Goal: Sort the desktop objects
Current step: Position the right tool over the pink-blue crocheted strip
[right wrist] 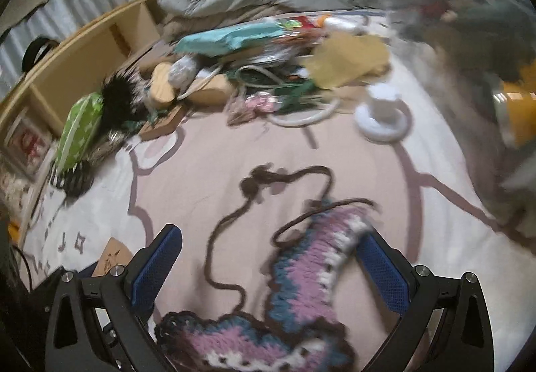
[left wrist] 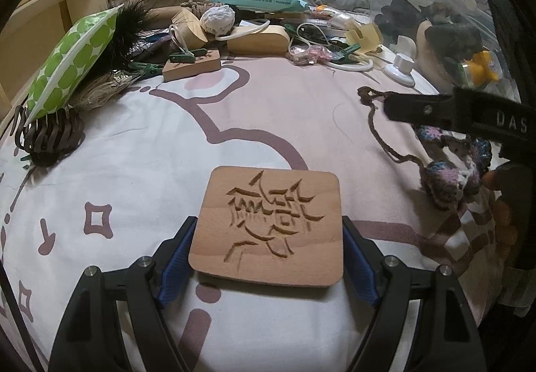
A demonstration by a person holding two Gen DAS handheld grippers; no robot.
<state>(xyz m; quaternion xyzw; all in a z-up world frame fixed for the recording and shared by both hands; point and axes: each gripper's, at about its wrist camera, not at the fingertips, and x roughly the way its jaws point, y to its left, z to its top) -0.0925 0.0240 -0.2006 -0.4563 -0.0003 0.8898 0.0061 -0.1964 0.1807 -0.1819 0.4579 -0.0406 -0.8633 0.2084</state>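
L tool (left wrist: 268, 258) was clamped on the carved wooden block (left wrist: 268, 226) by both side edges, just above the bedsheet (left wrist: 140, 151). R tool (right wrist: 268, 268) stood wide apart over the crocheted piece (right wrist: 301, 278), w/ only its right pad touching the yarn; the piece lay on the sheet.

The carved block (left wrist: 268, 228) is matt, pale wood with rough-cut grooves, the knitted piece (right wrist: 301, 275) is coarse woolly yarn trailing a brown yarn cord (right wrist: 234, 228), the bed sheet (left wrist: 134, 144) is soft matt cloth, and the dotted green pouch (left wrist: 72, 60) looks glossy plastic.
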